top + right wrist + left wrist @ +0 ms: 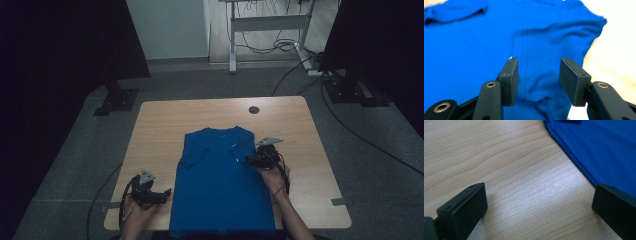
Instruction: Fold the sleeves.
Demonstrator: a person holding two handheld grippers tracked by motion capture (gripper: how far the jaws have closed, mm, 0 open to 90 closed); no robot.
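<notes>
A blue T-shirt (pixel 220 185) lies flat on the wooden table (pixel 160 120), collar at the far end, both sleeves folded in over the body, hem at the near edge. My right gripper (pixel 248 161) hovers over the shirt's right side by the folded sleeve. In the right gripper view its jaws (pixel 539 75) stand apart above the blue cloth (pixel 474 45), with nothing pinched between them. My left gripper (pixel 166 194) rests near the table's front left, just beside the shirt's left edge. Its jaws (pixel 540 205) are wide open over bare wood, the shirt's edge (pixel 604 147) close to the right jaw.
A round cable hole (pixel 254 109) sits near the table's far edge. Black stand bases (pixel 117 97) (pixel 350 90) flank the table on the grey floor. A white desk frame (pixel 265 25) with cables stands behind. Bare wood lies on both sides of the shirt.
</notes>
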